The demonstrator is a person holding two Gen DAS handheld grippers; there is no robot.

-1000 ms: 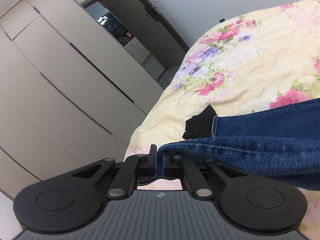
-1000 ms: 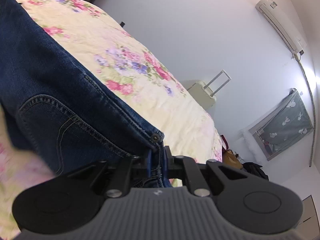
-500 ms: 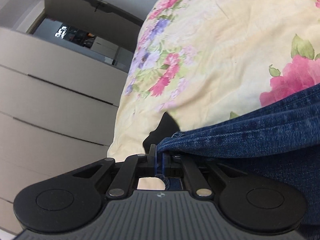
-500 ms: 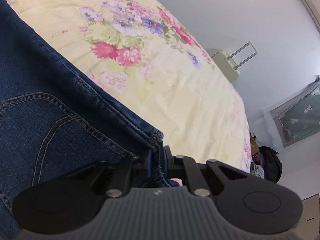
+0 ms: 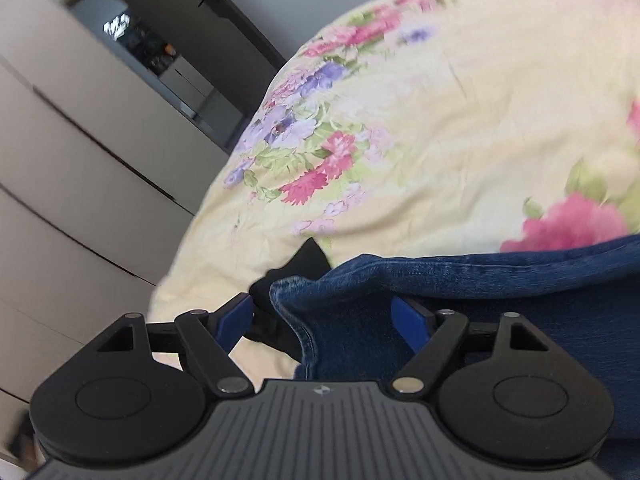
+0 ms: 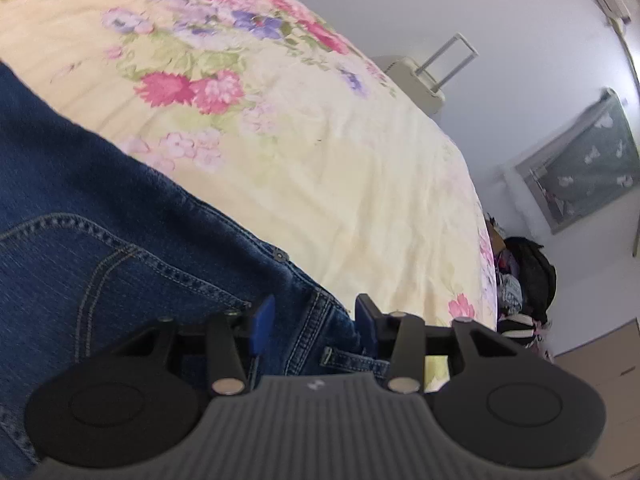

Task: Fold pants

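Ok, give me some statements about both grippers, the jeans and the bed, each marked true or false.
1. The left gripper is open. True.
2. The right gripper is clamped on the jeans. False: its jaws stand apart with denim between them.
3. The jeans lie on a floral bedspread. True.
4. A black item lies beside the jeans' edge. True.
5. The bedspread is plain white. False: it is pale yellow with pink and purple flowers.
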